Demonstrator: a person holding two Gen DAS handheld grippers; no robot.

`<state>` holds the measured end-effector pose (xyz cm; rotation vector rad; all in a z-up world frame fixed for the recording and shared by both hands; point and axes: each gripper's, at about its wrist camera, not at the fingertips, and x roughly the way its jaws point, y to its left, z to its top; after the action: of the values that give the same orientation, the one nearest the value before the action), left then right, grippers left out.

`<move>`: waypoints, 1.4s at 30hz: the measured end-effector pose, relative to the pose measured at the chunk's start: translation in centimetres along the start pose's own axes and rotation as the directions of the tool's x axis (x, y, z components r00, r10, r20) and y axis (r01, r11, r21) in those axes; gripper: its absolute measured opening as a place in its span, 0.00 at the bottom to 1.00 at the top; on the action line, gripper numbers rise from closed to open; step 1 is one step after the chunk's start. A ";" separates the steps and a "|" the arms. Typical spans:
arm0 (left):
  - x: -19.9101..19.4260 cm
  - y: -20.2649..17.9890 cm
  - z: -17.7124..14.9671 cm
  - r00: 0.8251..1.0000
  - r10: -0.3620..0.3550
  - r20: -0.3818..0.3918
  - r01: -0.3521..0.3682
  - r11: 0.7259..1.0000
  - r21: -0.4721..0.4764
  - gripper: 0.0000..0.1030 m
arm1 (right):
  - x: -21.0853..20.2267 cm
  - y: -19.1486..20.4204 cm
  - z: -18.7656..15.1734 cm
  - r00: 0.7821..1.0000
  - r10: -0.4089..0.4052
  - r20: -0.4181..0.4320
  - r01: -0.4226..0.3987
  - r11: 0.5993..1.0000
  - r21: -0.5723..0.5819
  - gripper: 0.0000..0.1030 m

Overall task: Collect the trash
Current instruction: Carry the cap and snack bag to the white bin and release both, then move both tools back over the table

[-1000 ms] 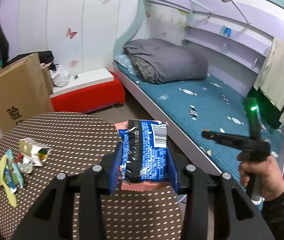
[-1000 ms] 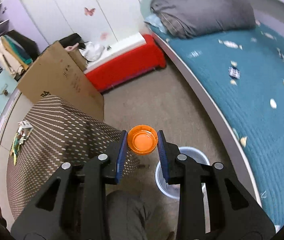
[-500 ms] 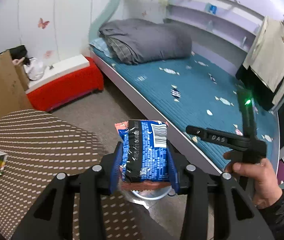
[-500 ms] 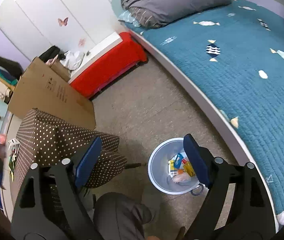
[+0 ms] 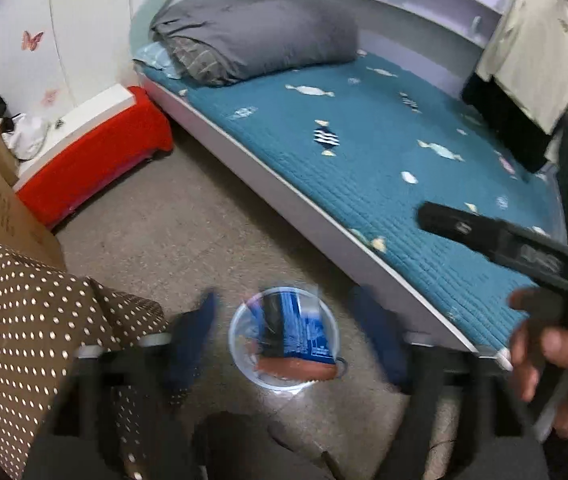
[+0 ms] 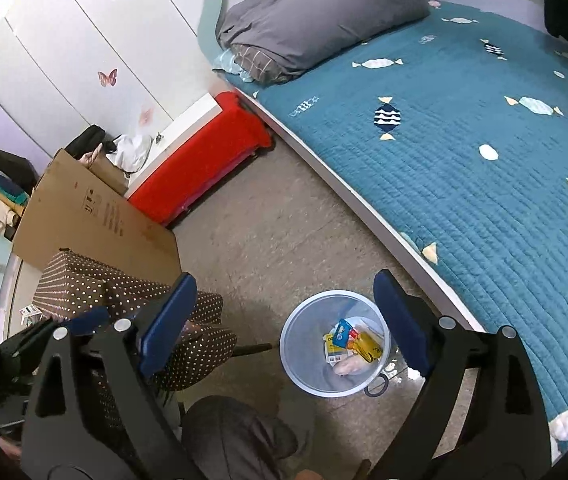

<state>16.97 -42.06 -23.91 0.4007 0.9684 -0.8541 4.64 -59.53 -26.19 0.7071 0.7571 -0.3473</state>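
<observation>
Your left gripper has its fingers wide apart right above the bin, so the blue snack bag is loose and dropping in. Your right gripper is wide open too and holds nothing, over the same bin, beside the bed.
</observation>
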 end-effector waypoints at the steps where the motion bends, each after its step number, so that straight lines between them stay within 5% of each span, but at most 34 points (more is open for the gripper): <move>1: 0.0 0.2 0.2 1.000 0.013 0.011 -0.013 1.000 -0.013 0.86 | 0.0 0.1 0.0 1.000 0.001 0.001 -0.001 1.000 -0.002 0.86; 21: -9.5 4.2 -1.4 0.983 0.087 0.160 -0.072 0.993 -0.096 0.89 | -0.8 7.5 -1.2 0.999 0.037 0.009 -0.036 0.991 -0.129 0.94; 32: -16.9 7.6 -4.2 0.947 0.157 0.279 -0.106 0.976 -0.191 0.90 | -2.3 14.7 -2.2 0.995 0.097 0.012 -0.091 0.964 -0.249 0.94; 42: -22.4 14.9 -10.2 0.898 0.325 0.298 -0.200 0.902 -0.382 0.90 | -2.8 23.4 -4.4 0.985 0.173 -0.021 -0.167 0.906 -0.389 0.94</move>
<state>16.61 -16.14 -11.38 0.0667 0.6839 -0.4686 12.77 -39.53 -15.70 0.3883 0.7179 -0.0361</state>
